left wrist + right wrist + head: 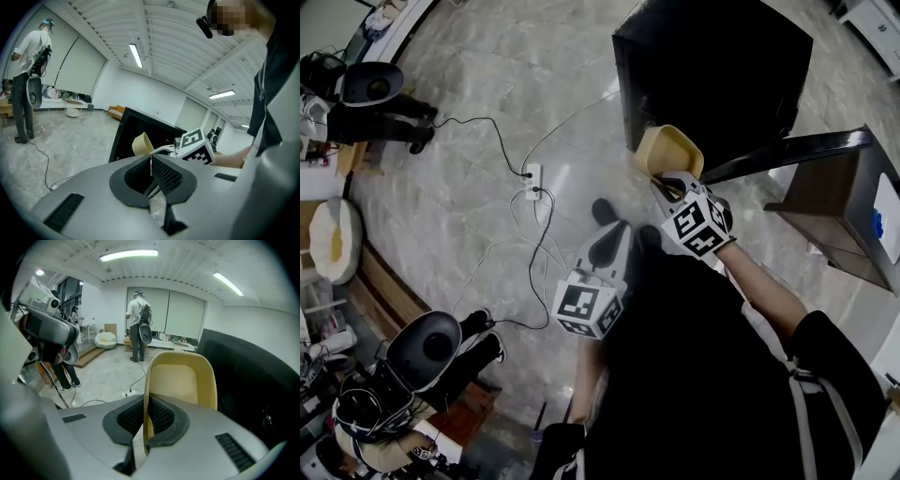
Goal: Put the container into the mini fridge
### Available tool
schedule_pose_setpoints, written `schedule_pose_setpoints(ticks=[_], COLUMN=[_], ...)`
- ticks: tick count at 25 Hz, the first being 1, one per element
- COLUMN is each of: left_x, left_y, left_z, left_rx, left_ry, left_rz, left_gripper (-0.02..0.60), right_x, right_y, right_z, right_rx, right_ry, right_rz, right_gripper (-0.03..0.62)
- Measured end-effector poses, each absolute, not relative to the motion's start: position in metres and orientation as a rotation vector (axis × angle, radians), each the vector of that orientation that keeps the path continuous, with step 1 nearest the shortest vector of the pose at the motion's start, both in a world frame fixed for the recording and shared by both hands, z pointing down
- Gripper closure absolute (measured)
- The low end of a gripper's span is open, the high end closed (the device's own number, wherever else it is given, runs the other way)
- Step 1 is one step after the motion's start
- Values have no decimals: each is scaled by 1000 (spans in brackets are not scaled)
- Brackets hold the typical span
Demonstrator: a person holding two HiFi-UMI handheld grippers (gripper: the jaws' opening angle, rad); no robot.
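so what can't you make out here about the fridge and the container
- Inside of the mini fridge: right gripper view, all black, so no shelves show.
- Fridge door: the head view looks down on the fridge from above; cannot tell if it is open or shut.
- Gripped wall of the container: right gripper view, partly covered by the right gripper.
- Brown furniture: head view, cut off by the right edge.

We see a pale yellow container (668,150), a black mini fridge (712,66) — and a floor (487,75) of grey marble pattern with lighter veins.
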State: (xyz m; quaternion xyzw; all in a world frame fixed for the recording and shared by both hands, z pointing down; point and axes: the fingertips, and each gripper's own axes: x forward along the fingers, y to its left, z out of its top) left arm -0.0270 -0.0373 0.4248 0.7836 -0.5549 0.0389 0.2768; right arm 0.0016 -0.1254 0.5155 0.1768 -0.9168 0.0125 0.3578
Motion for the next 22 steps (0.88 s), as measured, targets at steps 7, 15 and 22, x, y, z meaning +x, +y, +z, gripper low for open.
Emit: schedule_pose_setpoints(ticks=[7,15,22], left_x=[-26,-47,-67], left_y=[-46,-54,-67], left_z=[437,452,462], left_rx=[2130,2095,2035], left_ry=[-1408,-1351,-1352], left_rz=[135,142,169], left_gripper=[541,541,541], right_x=[6,7,12], right_y=[-155,-199,-245], right_z=[560,626,679], right_rx=[492,504,543], right_ry=[-2223,-2038,-1911], right_rz=[-75,-158,-183], right_gripper=[572,571,571])
